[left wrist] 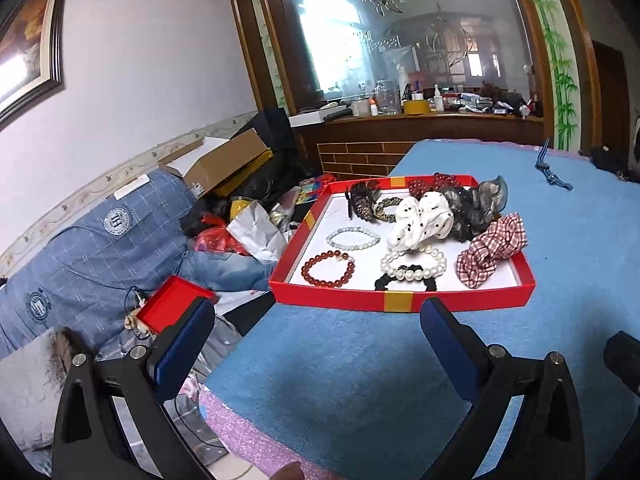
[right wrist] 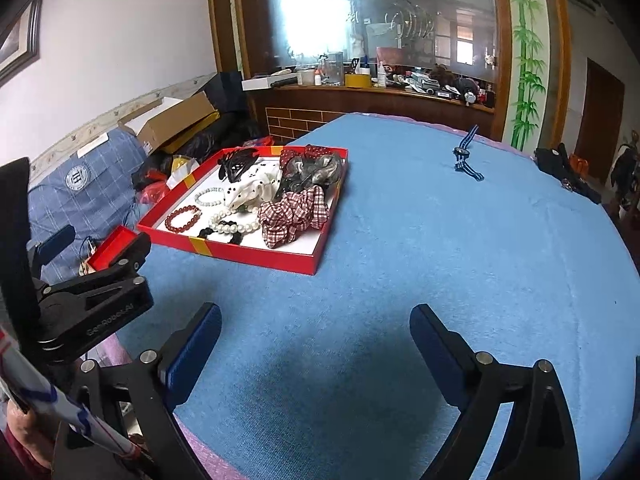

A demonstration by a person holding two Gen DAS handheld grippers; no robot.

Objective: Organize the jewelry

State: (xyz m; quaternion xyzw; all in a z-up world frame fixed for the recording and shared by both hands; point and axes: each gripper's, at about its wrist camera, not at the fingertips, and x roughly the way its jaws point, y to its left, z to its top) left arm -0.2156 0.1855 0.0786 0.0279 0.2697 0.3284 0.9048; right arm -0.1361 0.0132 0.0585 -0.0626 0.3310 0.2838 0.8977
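- Both tools are spread wide with nothing between their blue pads: the left tool [left wrist: 316,340] hangs over the near edge of the blue tabletop [left wrist: 560,264], and the right tool [right wrist: 316,344] hangs over bare blue cloth farther in.
- From the left wrist view, a shallow red tray [left wrist: 400,302] with yellow bands and a white floor sits at 12 o'clock, just beyond the fingertips [left wrist: 436,316]; from the right wrist view the same tray [right wrist: 248,254] lies toward 11 o'clock.
- Inside the tray, front row: a dark red bead bracelet [left wrist: 328,270] at the left, a white pearl bracelet [left wrist: 414,264] in the middle lying across a black hair tie [left wrist: 404,278], and a red-and-white checked scrunchie [left wrist: 492,250] at the right.
- Behind them: a pale bead bracelet [left wrist: 354,238], a white scrunchie with black dots [left wrist: 420,222], a grey-black scrunchie [left wrist: 476,208], a black hair claw [left wrist: 362,200] and a dark red bead piece [left wrist: 434,184] at the far wall.
- A blue striped watch [right wrist: 466,154] lies alone on the tabletop at 1 o'clock in the right wrist view, well apart from the tray.
- At 10 o'clock beyond the tabletop edge are a small red box [left wrist: 172,306], a blue checked bundle [left wrist: 92,248] and a cardboard box [left wrist: 218,162].
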